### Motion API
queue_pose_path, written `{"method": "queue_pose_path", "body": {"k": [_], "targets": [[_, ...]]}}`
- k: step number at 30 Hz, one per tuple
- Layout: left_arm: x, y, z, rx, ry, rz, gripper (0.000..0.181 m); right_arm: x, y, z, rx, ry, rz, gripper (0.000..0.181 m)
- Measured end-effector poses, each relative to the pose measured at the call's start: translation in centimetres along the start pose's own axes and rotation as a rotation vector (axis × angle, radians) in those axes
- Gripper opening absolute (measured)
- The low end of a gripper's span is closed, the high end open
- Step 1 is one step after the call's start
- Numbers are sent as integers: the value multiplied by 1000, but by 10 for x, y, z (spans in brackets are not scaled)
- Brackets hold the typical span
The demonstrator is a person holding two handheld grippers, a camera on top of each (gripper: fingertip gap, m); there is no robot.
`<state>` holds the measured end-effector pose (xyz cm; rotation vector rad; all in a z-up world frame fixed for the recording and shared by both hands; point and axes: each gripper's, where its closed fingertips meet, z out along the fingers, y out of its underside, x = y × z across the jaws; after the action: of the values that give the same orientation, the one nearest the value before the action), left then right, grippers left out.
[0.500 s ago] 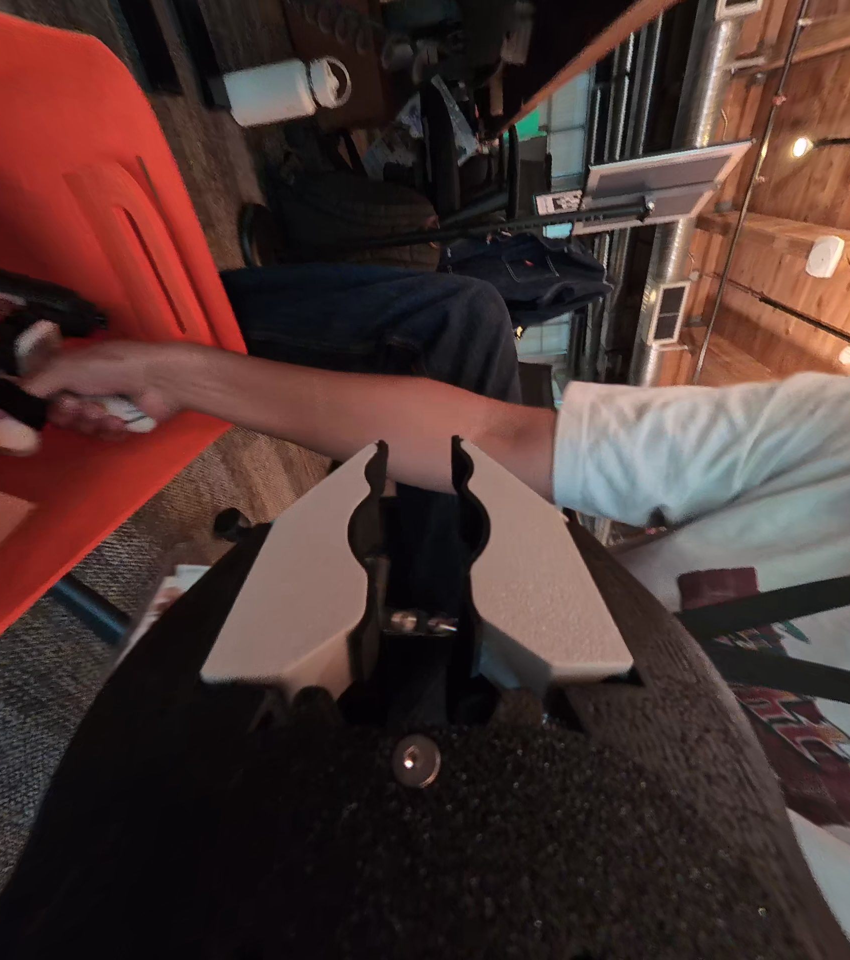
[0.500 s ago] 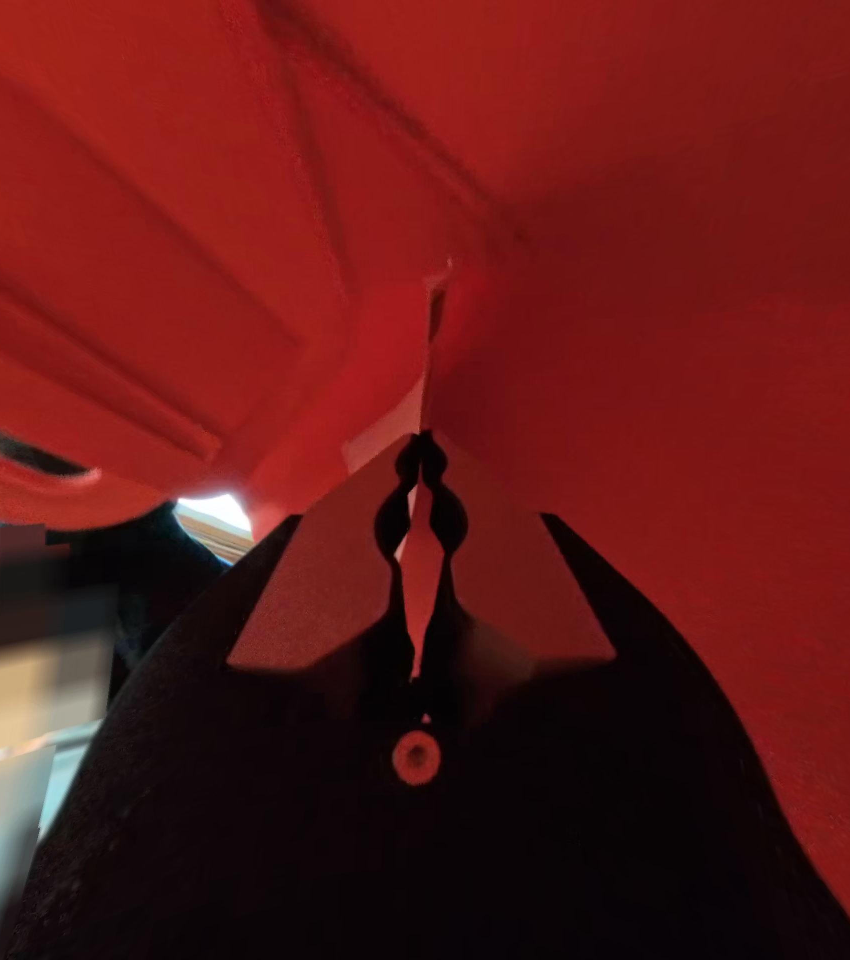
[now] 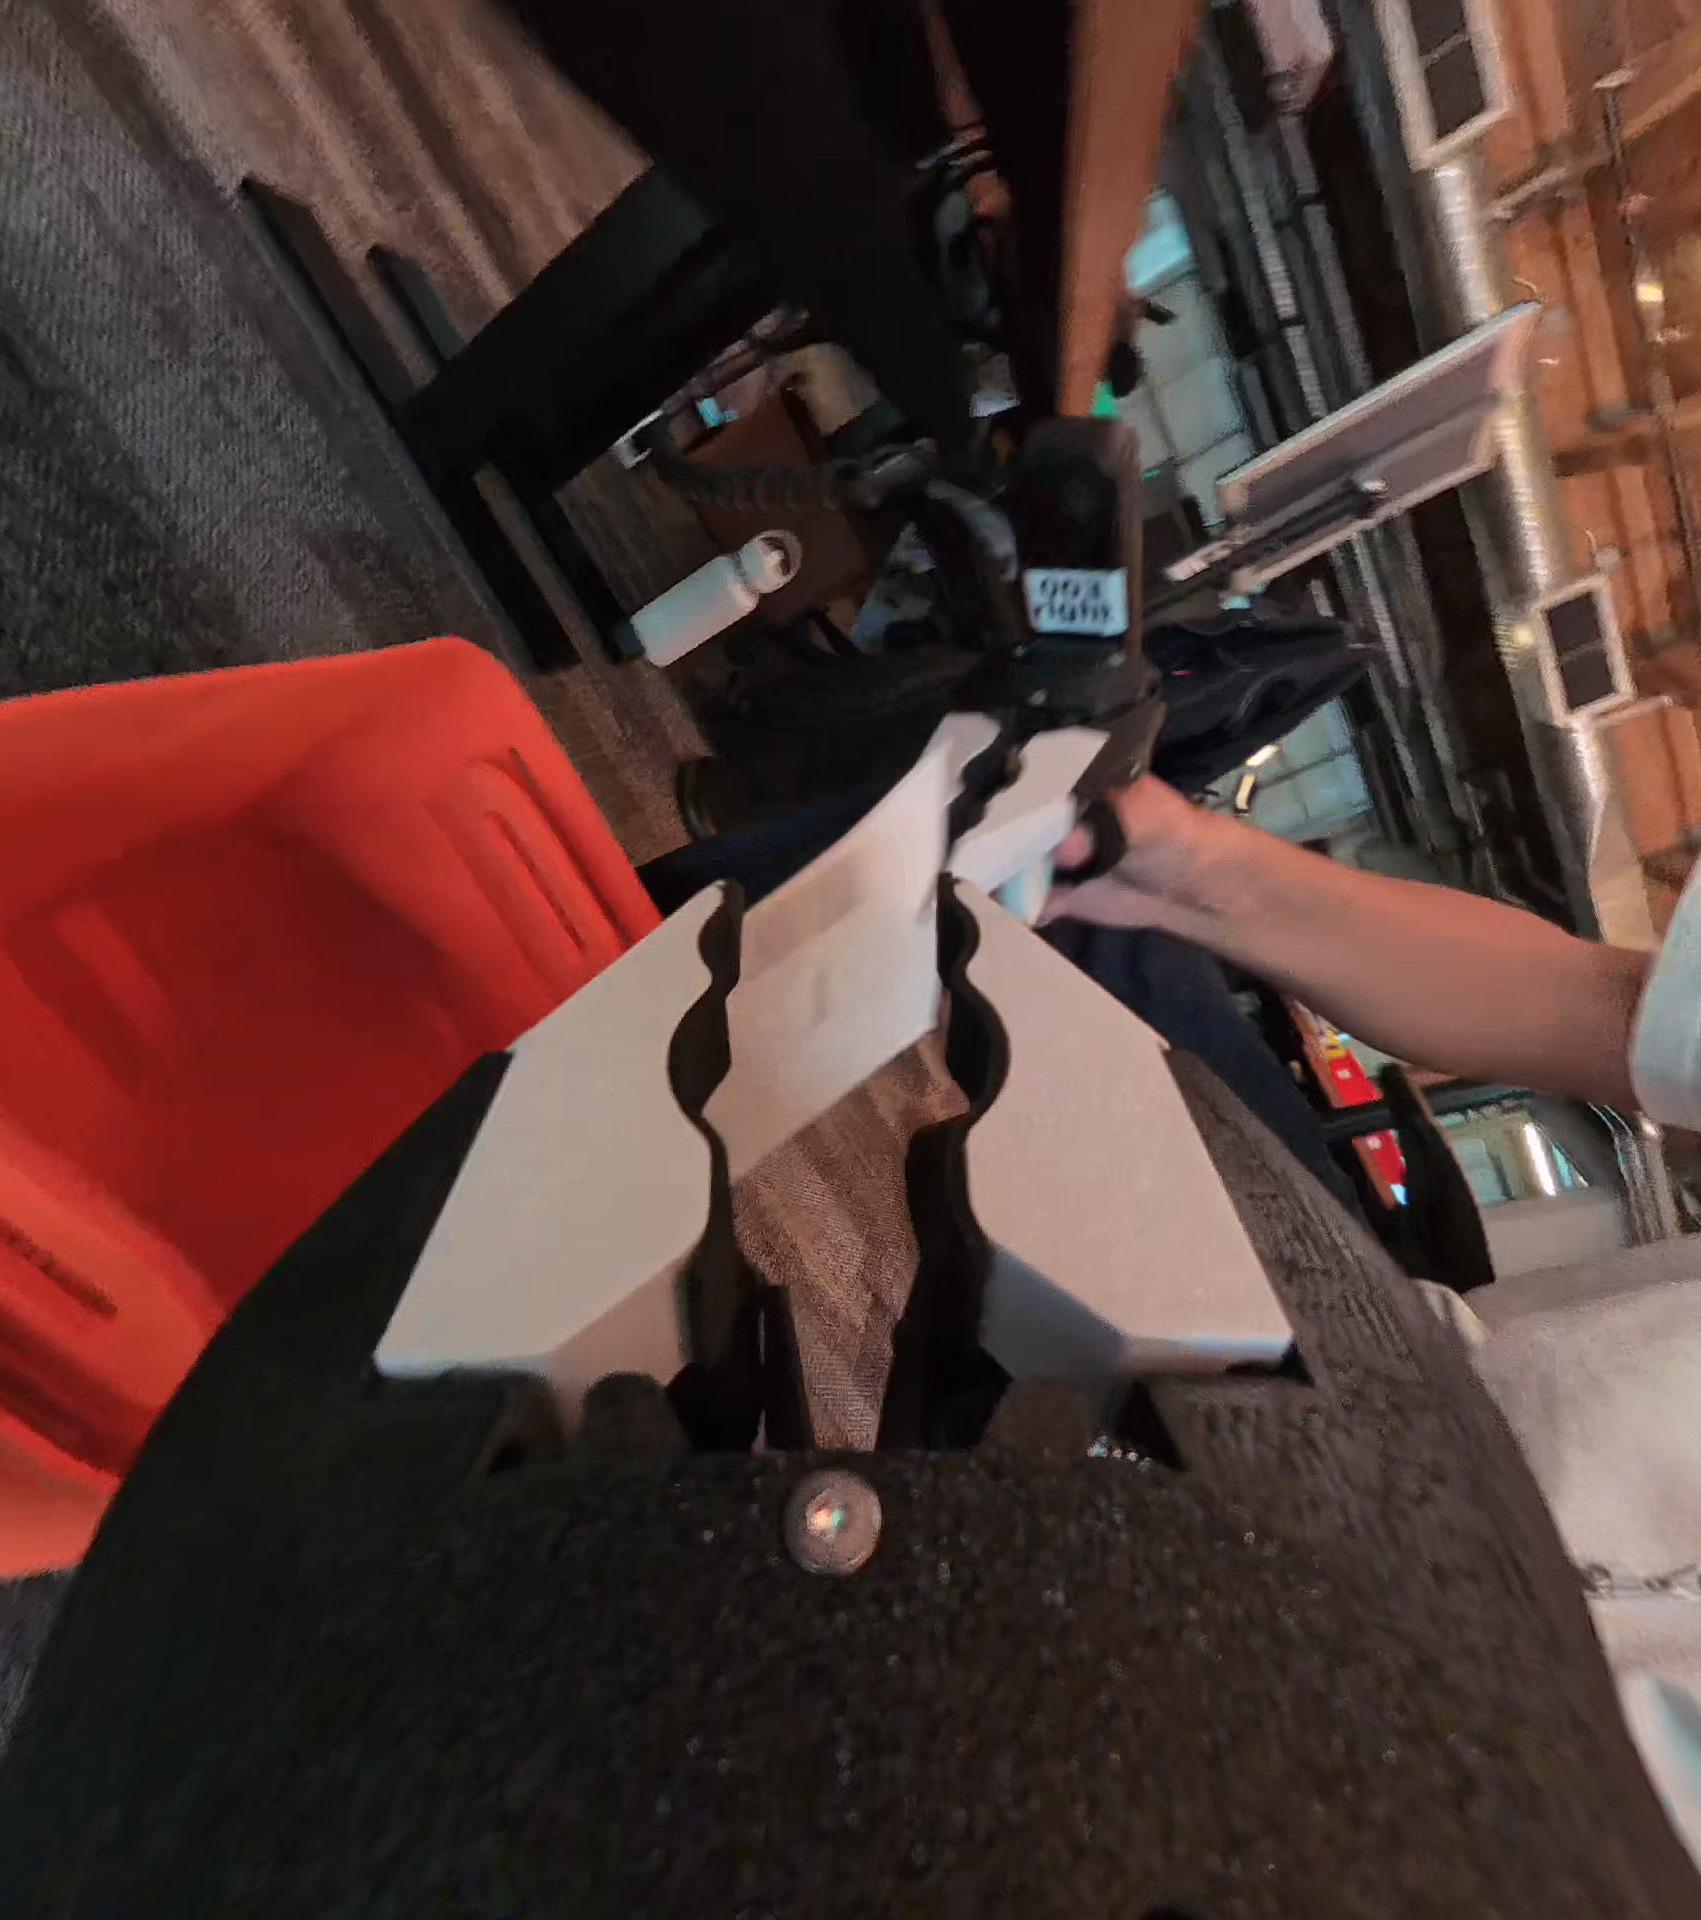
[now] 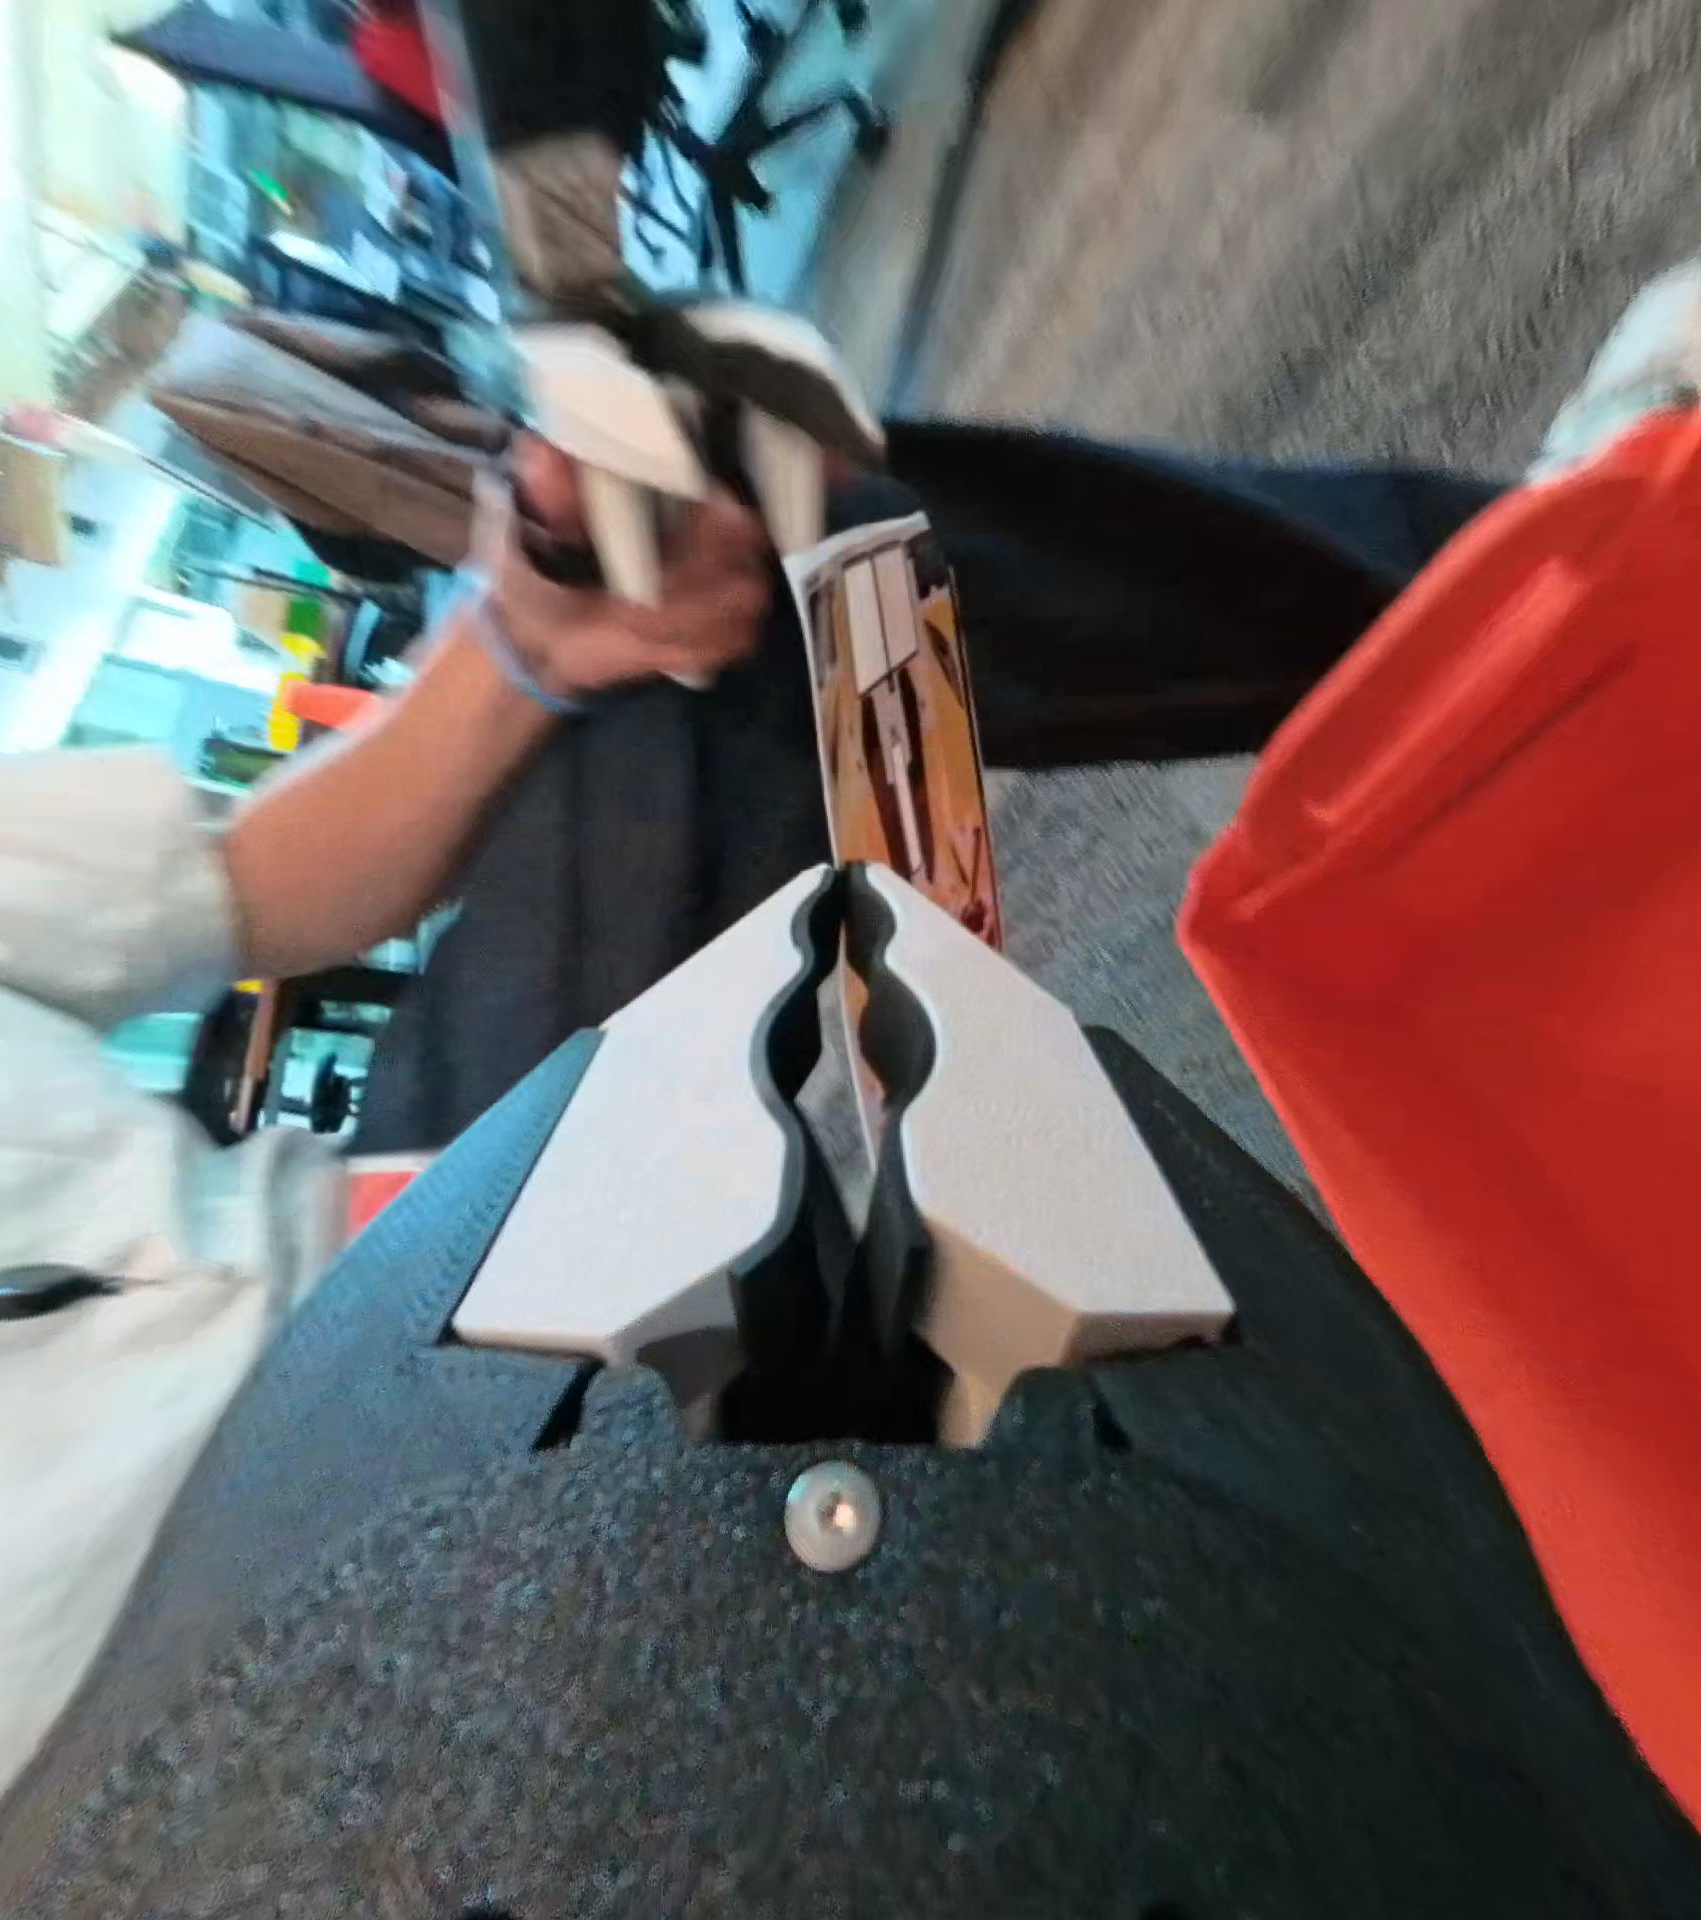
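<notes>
My right gripper (image 4: pixel 841 883) is shut on the near edge of a thin printed card (image 4: pixel 903 727), brown and white on its face. The card stands on edge and reaches away toward my left gripper (image 4: pixel 721 561), which a hand holds farther off. In the left wrist view my left gripper (image 3: pixel 835 904) is open, and the card's white back (image 3: pixel 825 997) shows in the gap between its fingers, not clamped. The right gripper (image 3: pixel 971 821) holds the card's far end there. An orange plastic bin (image 3: pixel 202 987) lies to the left and also shows in the right wrist view (image 4: pixel 1500 1039).
Grey carpet (image 3: pixel 46 364) covers the floor. The person's dark trouser leg (image 4: pixel 1137 582) and a light shoe (image 4: pixel 1677 322) lie beyond the card. A white bottle (image 3: pixel 700 603) and a black table leg (image 3: pixel 555 384) stand farther back.
My right gripper has come out of the orange bin with the card and moved toward the left gripper. The left gripper has swung round to face it and opened a little wider.
</notes>
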<state>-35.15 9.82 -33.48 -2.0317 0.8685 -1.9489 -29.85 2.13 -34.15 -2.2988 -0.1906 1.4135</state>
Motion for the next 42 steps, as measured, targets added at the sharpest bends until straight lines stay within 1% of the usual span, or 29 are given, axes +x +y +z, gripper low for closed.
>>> {"method": "queue_pose_path", "body": {"k": [2,4,6,9,11,13,14,16,17,19,20,21,23,24,25,27,29,31,32,33,34,35,36,38,40,42], "targets": [[30,-5,-1,51,101,29,41,-44,-19,-36,93,-28,-49,0],[66,-8,-3,84,223,41,42,-81,-29,-64,169,-57,-84,0],[99,-12,0,113,307,70,42,-112,-36,-83,238,-105,-110,0],[137,-12,14,97,364,136,42,-144,-41,-100,303,-172,-135,0],[158,-15,23,87,405,161,42,-152,-37,-105,306,-162,-157,0],[178,-19,27,75,453,174,41,-157,-37,-111,340,-178,-159,0],[184,-19,30,56,458,189,34,-161,-38,-114,361,-199,-157,0],[195,-15,33,14,463,233,6,-158,-37,-118,370,-187,-162,0],[198,-16,34,14,456,241,0,-156,-37,-120,376,-169,-174,0],[204,-25,32,31,442,232,0,-151,-37,-123,396,-135,-176,3],[206,-32,30,45,421,232,0,-144,-38,-126,414,-78,-178,25],[206,-41,27,57,384,245,0,-138,-38,-129,429,-17,-194,39],[209,-71,12,90,271,334,0,-131,-35,-138,434,136,-253,41],[207,-93,2,100,164,415,0,-132,-29,-142,425,208,-292,41],[201,-119,-8,97,20,520,0,-135,-21,-144,413,268,-322,40],[184,-190,-34,94,-336,740,0,-141,-1,-138,385,327,-337,40],[169,-263,-52,19,-614,907,0,-153,19,-119,362,274,-308,38],[146,-348,-63,-48,-884,1076,0,-161,35,-99,347,192,-252,37],[130,-387,-64,-108,-1001,1186,0,-163,40,-91,329,151,-217,37],[111,-422,-62,-200,-1099,1304,0,-166,43,-85,309,110,-189,38],[87,-451,-59,-322,-1190,1425,0,-168,43,-83,295,73,-175,38],[60,-473,-55,-459,-1252,1530,0,-167,41,-84,300,50,-168,36],[31,-488,-50,-595,-1275,1606,0,-165,37,-87,317,37,-163,36],[-21,-502,-45,-806,-1278,1669,0,-157,32,-94,330,21,-142,36],[-61,-499,-43,-943,-1235,1636,0,-147,28,-102,332,12,-112,36],[-87,-486,-41,-1004,-1170,1576,0,-136,26,-111,347,20,-94,35]]}}
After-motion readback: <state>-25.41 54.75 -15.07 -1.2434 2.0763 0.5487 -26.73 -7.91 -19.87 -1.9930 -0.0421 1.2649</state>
